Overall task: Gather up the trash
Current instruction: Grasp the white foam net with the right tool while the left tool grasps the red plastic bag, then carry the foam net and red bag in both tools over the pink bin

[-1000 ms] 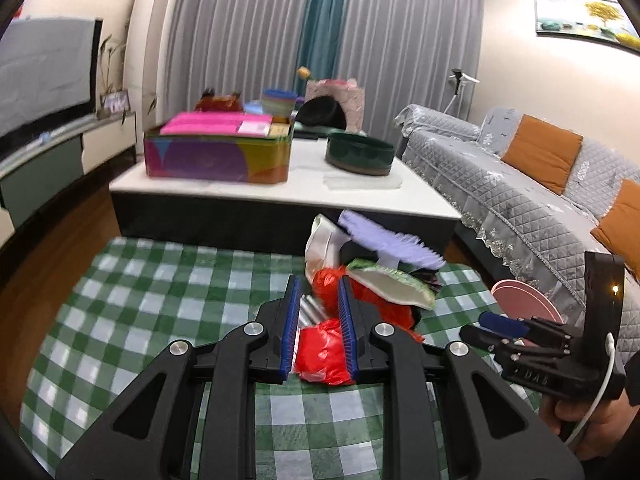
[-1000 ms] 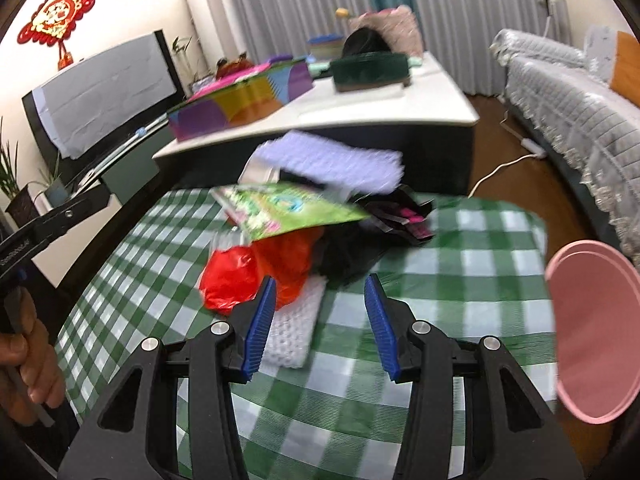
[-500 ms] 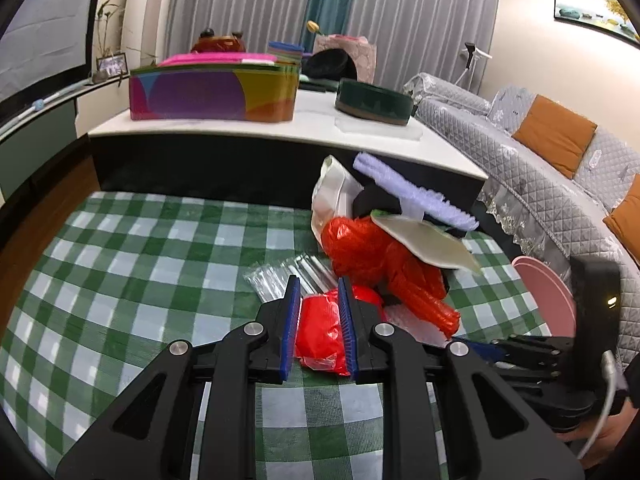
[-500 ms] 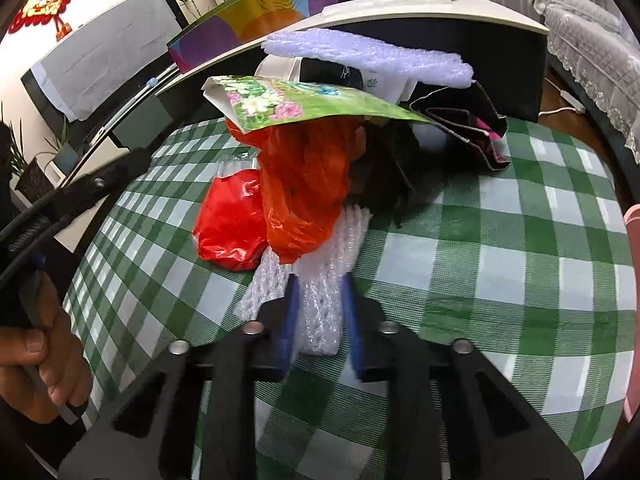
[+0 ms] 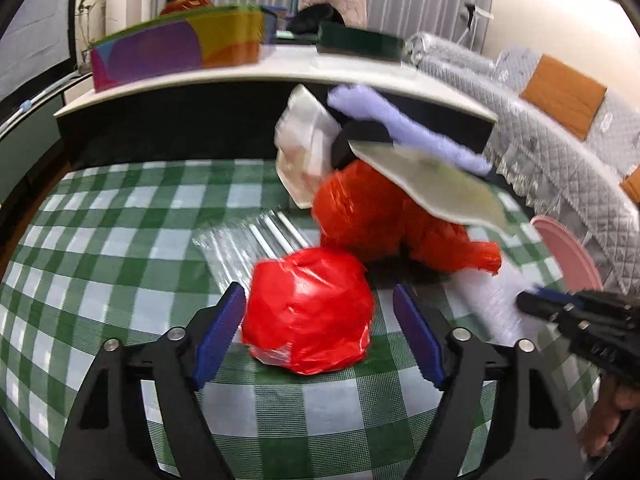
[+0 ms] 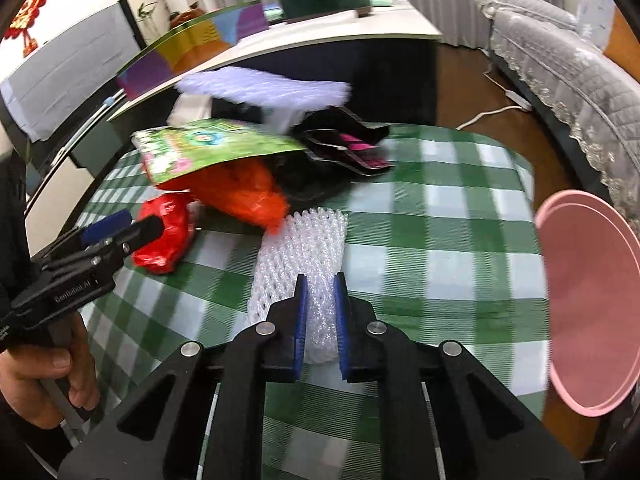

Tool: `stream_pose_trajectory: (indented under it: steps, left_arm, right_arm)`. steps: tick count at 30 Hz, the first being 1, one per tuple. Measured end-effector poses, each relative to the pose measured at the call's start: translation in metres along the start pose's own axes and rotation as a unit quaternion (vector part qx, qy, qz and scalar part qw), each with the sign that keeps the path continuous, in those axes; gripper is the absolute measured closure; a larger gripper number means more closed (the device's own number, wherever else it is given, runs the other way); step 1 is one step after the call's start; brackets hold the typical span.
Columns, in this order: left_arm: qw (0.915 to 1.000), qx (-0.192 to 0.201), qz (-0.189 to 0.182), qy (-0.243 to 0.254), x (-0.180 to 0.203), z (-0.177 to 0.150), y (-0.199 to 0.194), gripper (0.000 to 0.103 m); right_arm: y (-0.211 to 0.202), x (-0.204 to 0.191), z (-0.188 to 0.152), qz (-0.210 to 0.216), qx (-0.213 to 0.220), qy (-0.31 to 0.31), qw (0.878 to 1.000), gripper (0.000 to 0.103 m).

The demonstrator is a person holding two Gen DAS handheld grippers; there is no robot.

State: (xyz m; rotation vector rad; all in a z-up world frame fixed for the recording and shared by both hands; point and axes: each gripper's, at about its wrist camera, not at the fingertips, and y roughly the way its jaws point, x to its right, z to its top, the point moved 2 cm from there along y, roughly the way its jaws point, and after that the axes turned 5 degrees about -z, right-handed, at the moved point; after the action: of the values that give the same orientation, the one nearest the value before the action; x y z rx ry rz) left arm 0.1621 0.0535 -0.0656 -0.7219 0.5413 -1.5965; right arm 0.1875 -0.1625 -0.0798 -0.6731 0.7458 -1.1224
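Left wrist view: left hand-held gripper [image 5: 318, 336] jaws just opened, red bag [image 5: 308, 312] between them. Right hand-held gripper [image 6: 319, 322] clamps white foam net [image 6: 302, 264] beside red bag.

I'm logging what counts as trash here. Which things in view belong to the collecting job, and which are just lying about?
Part of the job:
- red plastic bag, between the open left gripper
- white foam net, pinched by the right gripper
- orange bag
- green wrapper
- clear plastic sheet
- pink bin

Just lying about:
- colourful box
- sofa

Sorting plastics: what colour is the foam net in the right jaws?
White foam net, clearest in the right wrist view.
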Motion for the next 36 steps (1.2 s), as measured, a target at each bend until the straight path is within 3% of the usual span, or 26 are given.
stream_pose_trajectory:
  steps: [4, 10, 20, 36]
  left_arm:
    - [0.9994, -0.024, 0.024, 0.004, 0.000, -0.004, 0.011, 0.027]
    - [0.9993, -0.028, 0.023, 0.012, 0.003, -0.005, 0.010, 0.032]
    - [0.9995, 0.005, 0.011, 0.028, 0.017, -0.003, -0.010, 0.033]
    - [0.9964, 0.061, -0.004, 0.060, 0.045, -0.007, -0.068, 0.033]
  right_arm:
    - [0.000, 0.015, -0.001, -0.010, -0.005, 0.012, 1.000, 0.090]
    - [-0.001, 0.022, -0.003, -0.012, 0.002, 0.016, 1.000, 0.090]
    - [-0.036, 0.027, 0.009, -0.031, 0.079, 0.018, 0.996, 0.090]
    - [-0.096, 0.044, 0.005, -0.053, 0.137, 0.038, 0.989, 0.090]
